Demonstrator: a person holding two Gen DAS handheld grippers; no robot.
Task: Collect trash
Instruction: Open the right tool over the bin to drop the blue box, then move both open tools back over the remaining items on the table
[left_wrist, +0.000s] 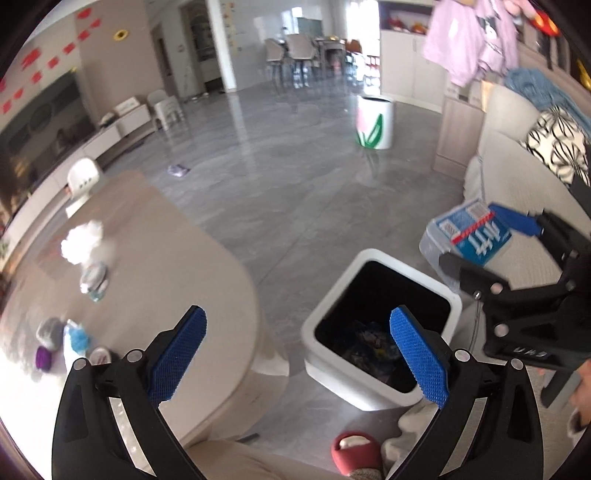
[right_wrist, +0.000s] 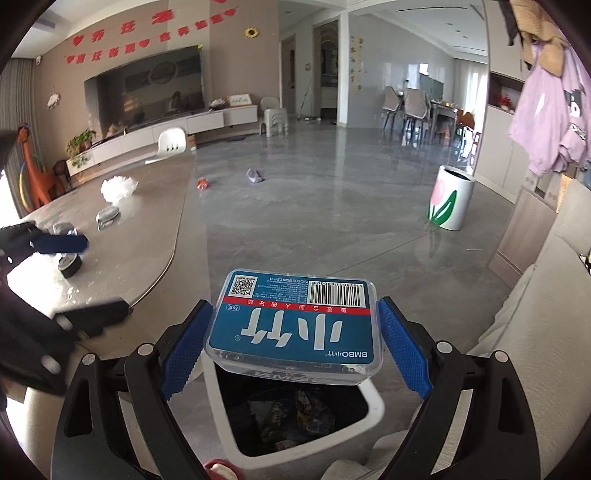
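Note:
My right gripper (right_wrist: 294, 306) is shut on a clear plastic box with a blue label (right_wrist: 291, 325), its blue pads pressing on the two short sides. The box hangs over the open white trash bin (right_wrist: 373, 402), which has dark wrappers at the bottom. In the left wrist view the same box (left_wrist: 469, 236) shows at the right, above the bin (left_wrist: 369, 258). My left gripper (left_wrist: 298, 317) stands wide open with nothing between its fingers, just left of the bin's mouth. A white crumpled wad (left_wrist: 83, 240) and a crushed grey piece (left_wrist: 94, 277) lie on the table (left_wrist: 177, 280).
A black tape roll (right_wrist: 70, 264) and small scraps sit near the table's rounded edge. A purple wrapper (right_wrist: 255, 175) and an orange scrap (right_wrist: 202, 183) lie on the grey floor. A tulip-printed bin (right_wrist: 450, 199) stands farther off, a sofa (left_wrist: 517, 192) at right, a red slipper (left_wrist: 354, 448) below.

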